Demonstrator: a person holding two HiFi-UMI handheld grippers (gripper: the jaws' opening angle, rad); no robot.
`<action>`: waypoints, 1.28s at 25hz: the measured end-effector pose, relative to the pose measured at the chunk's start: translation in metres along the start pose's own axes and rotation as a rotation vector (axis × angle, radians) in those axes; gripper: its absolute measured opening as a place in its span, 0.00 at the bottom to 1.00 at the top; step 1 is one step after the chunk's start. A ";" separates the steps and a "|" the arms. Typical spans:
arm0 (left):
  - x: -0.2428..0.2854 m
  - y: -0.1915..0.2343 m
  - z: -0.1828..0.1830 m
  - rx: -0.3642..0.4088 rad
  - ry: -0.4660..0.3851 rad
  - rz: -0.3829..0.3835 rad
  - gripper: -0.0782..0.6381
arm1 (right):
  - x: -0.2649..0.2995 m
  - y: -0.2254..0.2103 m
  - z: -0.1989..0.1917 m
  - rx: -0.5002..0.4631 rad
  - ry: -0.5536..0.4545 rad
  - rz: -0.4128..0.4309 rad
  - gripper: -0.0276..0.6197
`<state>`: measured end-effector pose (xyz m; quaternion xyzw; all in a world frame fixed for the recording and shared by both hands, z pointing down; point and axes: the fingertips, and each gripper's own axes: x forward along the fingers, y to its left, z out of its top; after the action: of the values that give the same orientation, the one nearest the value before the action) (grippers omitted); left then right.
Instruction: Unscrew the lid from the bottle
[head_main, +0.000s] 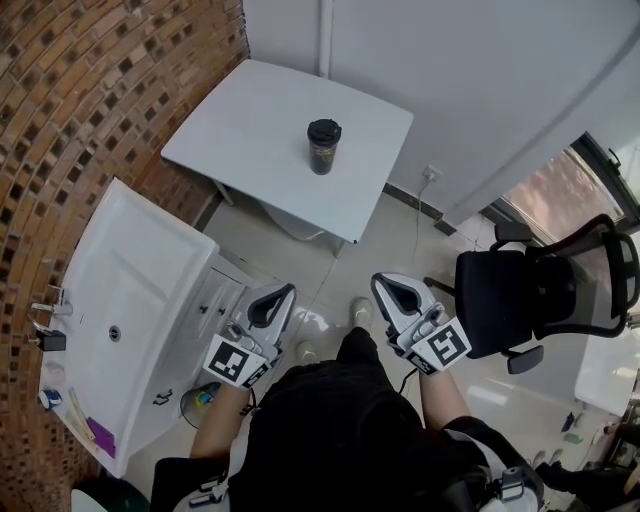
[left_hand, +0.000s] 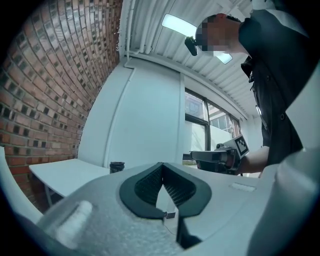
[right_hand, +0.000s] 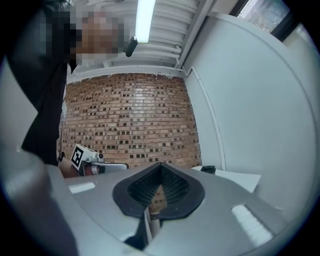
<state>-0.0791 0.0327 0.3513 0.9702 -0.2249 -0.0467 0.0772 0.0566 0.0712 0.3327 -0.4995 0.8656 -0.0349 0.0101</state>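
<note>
Bottle (head_main: 323, 146) stands upright on the white table (head_main: 230, 140) at 12 o'clock, black lid (head_main: 323, 130) on. Left gripper (head_main: 275, 300) at 7 o'clock and right gripper (head_main: 392, 290) at 5 o'clock are both low, close to the person's body and well apart from the bottle. Fingers are together on both, nothing between them. Sink (head_main: 120, 300) at 9 o'clock along the brick wall (head_main: 120, 70), office chair (head_main: 520, 300) at 3 o'clock.

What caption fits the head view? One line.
Both shut, left gripper and right gripper held short of lidded bottle on the table.
</note>
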 end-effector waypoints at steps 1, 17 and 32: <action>0.006 0.003 -0.003 -0.005 0.006 0.006 0.11 | 0.002 -0.009 -0.003 0.007 0.005 -0.004 0.05; 0.164 0.077 0.017 0.066 -0.019 0.169 0.11 | 0.113 -0.166 0.042 -0.083 -0.067 0.247 0.05; 0.233 0.126 -0.053 -0.007 0.098 0.287 0.11 | 0.149 -0.240 -0.036 0.025 0.063 0.320 0.05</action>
<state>0.0818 -0.1753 0.4119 0.9290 -0.3569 0.0116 0.0971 0.1871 -0.1754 0.3885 -0.3538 0.9334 -0.0593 -0.0053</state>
